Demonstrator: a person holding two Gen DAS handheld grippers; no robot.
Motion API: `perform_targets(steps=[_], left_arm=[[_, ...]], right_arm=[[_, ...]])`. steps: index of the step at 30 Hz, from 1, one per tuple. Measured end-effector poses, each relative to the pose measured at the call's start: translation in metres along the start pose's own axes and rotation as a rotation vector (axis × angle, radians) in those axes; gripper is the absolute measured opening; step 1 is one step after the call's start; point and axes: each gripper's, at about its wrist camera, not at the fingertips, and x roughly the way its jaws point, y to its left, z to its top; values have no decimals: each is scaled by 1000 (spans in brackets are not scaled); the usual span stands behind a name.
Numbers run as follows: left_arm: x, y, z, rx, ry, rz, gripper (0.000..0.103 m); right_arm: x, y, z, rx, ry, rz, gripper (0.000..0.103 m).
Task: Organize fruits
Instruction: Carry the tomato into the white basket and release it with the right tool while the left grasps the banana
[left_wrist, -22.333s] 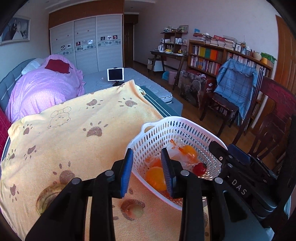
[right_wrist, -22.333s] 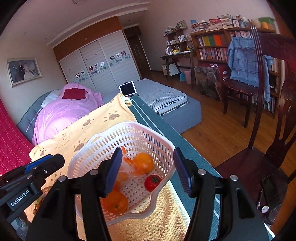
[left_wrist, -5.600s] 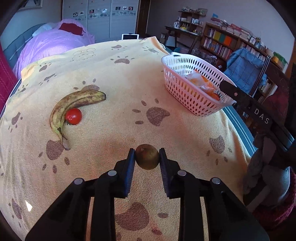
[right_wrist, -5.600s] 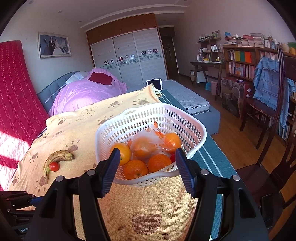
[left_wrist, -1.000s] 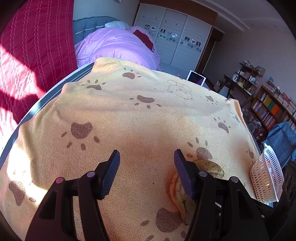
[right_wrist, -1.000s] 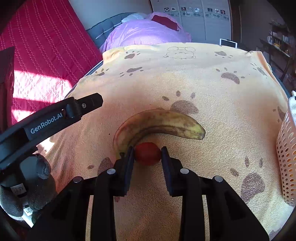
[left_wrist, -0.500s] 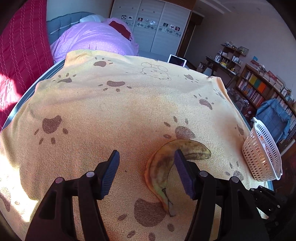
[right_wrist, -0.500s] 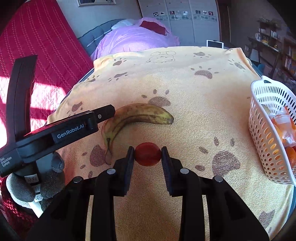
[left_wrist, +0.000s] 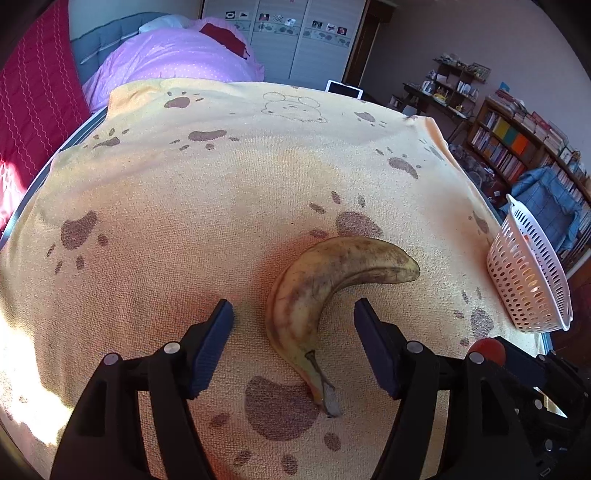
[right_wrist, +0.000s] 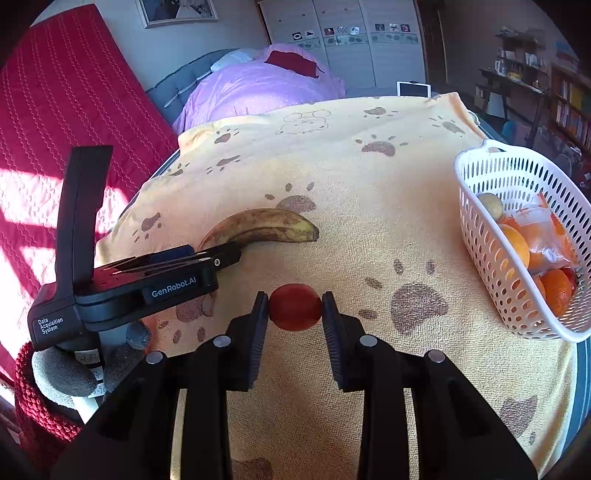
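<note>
A spotted, browning banana (left_wrist: 332, 266) lies on the yellow paw-print towel (left_wrist: 221, 184). My left gripper (left_wrist: 293, 317) hangs over its stem half, one finger on each side. Its jaws are opening and the pads do not touch the peel. My right gripper (right_wrist: 294, 306) is shut on a small red tomato (right_wrist: 294, 307), held above the towel to the right of the banana (right_wrist: 258, 227). That tomato (left_wrist: 487, 350) also shows at the lower right of the left wrist view. The white basket (right_wrist: 480, 221) holds oranges and a plastic bag.
The basket (left_wrist: 524, 273) stands at the towel's right edge, beyond which the floor drops away. A gloved hand with a red knitted sleeve (right_wrist: 48, 398) holds the left gripper's body. A purple duvet (left_wrist: 177, 55) lies behind, and a red quilt (right_wrist: 55, 110) is on the left.
My left gripper came down and in over the banana, now straddling it with wider jaws. My right gripper carried the tomato away from the banana, toward the basket.
</note>
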Motion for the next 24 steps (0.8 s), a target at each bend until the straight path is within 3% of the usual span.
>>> perform_targets(steps=[16, 24], left_arm=[[-9, -53, -23, 108, 77, -146, 68], [-12, -48, -9, 80, 41, -112, 65]], right_arm=[[-57, -46, 13, 105, -150, -48, 31], [-74, -90, 15, 187, -202, -133, 31]])
